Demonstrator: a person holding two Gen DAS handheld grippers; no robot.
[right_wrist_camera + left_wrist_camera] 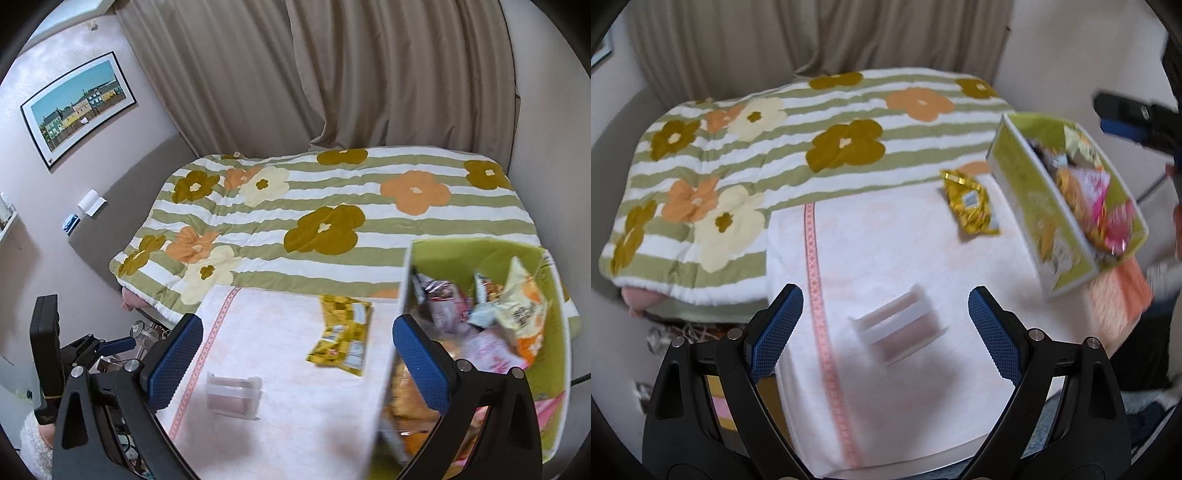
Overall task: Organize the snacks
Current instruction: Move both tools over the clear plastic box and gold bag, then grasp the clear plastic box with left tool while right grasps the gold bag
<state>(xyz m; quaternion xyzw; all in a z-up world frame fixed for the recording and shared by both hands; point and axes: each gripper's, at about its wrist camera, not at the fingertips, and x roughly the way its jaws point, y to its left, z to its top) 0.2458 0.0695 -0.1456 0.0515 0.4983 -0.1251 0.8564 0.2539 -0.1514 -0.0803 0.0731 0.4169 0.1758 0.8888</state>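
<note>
Snack box (480, 332) beside open towel (288, 369).

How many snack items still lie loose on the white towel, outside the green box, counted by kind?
Yellow snack packet: 1
Small clear-wrapped pinkish pack: 1
Total: 2 on the white towel, outside the green box.

A glossy, crinkled foil finish is shown by the yellow packet (971, 203) at right of centre. The green box (1034, 206) at the right looks like smooth printed card. The white towel (886, 240) is matt cloth, the floral quilt (775, 147) soft and quilted. The pads (777, 332) at the bottom are seen as blue, textured and matt.
</note>
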